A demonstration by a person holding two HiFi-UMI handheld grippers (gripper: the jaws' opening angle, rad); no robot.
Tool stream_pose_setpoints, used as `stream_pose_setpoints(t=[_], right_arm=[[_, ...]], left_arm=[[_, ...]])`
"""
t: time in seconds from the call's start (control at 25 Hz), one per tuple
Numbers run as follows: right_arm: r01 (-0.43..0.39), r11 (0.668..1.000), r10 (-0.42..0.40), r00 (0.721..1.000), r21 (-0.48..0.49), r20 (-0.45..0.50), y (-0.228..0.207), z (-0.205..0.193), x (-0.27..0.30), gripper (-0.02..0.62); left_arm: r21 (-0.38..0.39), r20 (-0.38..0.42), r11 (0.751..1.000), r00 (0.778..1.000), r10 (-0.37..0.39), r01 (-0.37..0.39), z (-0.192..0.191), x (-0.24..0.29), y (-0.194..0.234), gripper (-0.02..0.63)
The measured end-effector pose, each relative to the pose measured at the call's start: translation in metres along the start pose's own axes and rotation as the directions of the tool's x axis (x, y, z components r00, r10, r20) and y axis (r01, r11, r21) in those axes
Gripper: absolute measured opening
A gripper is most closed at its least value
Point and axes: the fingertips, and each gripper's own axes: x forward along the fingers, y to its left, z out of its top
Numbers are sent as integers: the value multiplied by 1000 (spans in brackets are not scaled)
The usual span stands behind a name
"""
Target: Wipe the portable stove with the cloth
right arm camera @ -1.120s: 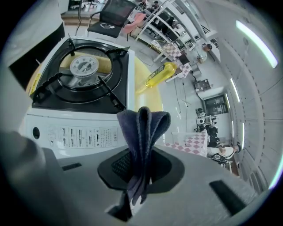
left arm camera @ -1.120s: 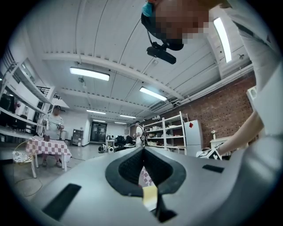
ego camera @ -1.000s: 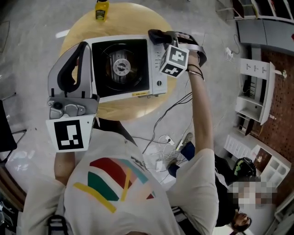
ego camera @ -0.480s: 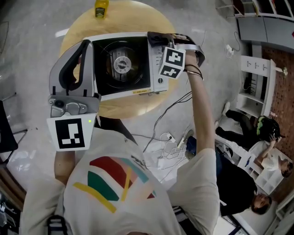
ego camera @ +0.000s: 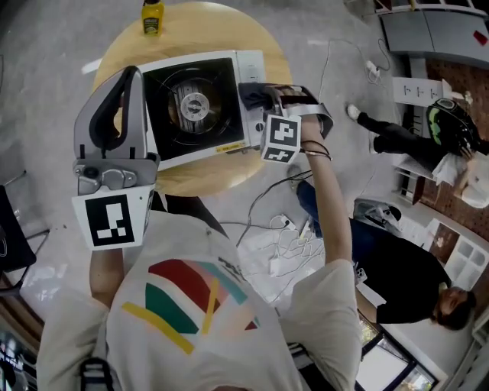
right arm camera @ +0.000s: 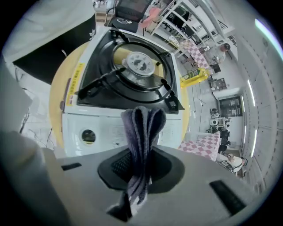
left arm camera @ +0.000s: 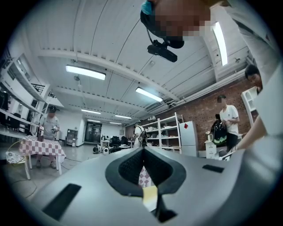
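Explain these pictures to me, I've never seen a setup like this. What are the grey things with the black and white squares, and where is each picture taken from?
There is no robot here. A person holds a two-jaw hand tool, called a gripper, in each hand, and the cubes with square patterns are part of those tools. The top-down picture comes from a camera on the person's head. The two round pictures come from a camera riding on each gripper, looking along its jaws.

On the round wooden table sit a portable stove and a small yellow bottle. The right gripper is clamped on a dark cloth, held at the stove's white knob side. The left gripper has its jaws together with nothing in them, and it points up into the room, away from the table.
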Motion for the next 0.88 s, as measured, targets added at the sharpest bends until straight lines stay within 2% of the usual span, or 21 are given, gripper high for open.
stream_pose_setpoints(t=[0.48, 0.64, 0.88], right_arm=[[-31, 996, 33, 999, 84, -23, 95, 4, -43, 32], [-41, 994, 43, 999, 102, -20, 114, 5, -51, 32], [-37, 994, 41, 998, 99, -39, 125, 3, -57, 32]], left_arm=[[-10, 62, 999, 997, -47, 48, 18, 6, -6, 5], [-28, 105, 999, 994, -43, 46, 31, 11, -9, 5], [-17, 108, 997, 992, -67, 69, 36, 6, -15, 5]])
